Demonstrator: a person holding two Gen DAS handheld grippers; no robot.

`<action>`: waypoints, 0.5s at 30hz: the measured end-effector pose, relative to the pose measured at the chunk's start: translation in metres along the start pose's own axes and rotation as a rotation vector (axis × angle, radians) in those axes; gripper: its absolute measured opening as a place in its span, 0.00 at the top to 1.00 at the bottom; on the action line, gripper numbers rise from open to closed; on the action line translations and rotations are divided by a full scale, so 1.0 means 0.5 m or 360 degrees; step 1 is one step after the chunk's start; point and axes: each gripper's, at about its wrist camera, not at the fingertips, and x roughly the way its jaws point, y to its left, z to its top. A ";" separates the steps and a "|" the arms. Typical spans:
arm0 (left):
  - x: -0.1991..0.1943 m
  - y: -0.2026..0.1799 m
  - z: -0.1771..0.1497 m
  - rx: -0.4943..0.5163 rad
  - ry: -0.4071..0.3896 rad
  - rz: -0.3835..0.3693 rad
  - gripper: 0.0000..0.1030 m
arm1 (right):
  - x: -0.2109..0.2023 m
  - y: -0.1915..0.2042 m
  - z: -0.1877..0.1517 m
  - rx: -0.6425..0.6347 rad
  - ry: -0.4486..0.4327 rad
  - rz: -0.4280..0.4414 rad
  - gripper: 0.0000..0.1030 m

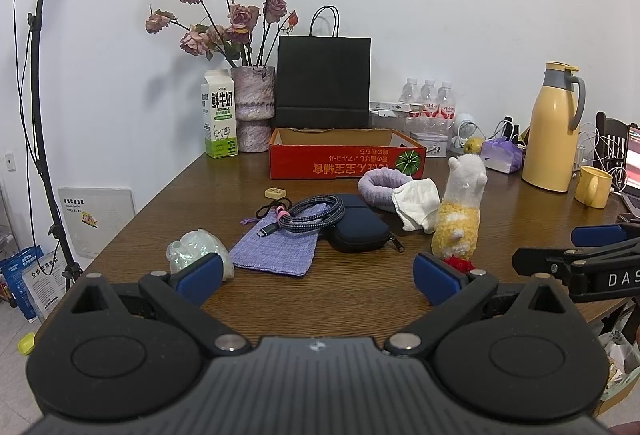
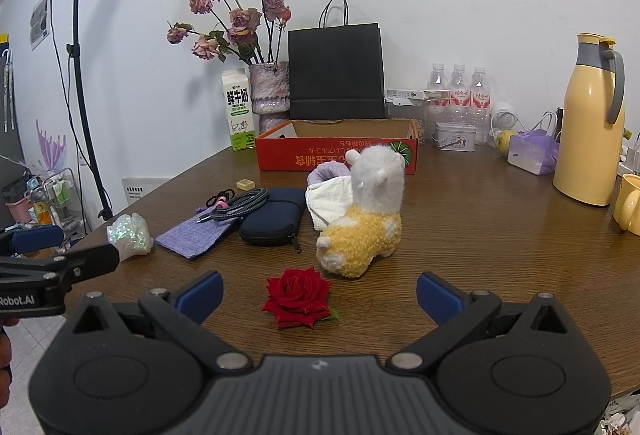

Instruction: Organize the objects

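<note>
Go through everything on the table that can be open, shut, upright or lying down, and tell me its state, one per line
Left gripper: open, holding nothing.
Right gripper: open, holding nothing.
Red cardboard box: open-topped.
Dark blue zip pouch: zipped shut, lying flat.
Yellow and white plush alpaca: standing upright.
Red rose head: lying on the table, between the right gripper's fingers.
Yellow thermos jug: upright, lid shut.
Milk carton: upright, closed.

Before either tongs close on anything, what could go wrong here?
1. The red rose lies flat just ahead of the open right tongs; pinching it may crush petals.
2. The braided cable lies loosely coiled across the purple pouch and dark zip case; lifting either could drag the cable off.
3. The alpaca plush stands close beside the crumpled tissue and could topple if bumped.
</note>
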 end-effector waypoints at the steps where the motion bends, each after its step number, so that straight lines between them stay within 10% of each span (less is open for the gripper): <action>1: 0.000 0.000 0.000 -0.0001 0.0001 0.0000 0.00 | 0.000 0.000 0.000 0.0000 0.0000 0.0000 0.00; 15: -0.001 0.000 -0.002 -0.0002 0.0001 0.0000 0.00 | 0.001 0.001 -0.001 0.0002 0.0001 -0.0002 0.00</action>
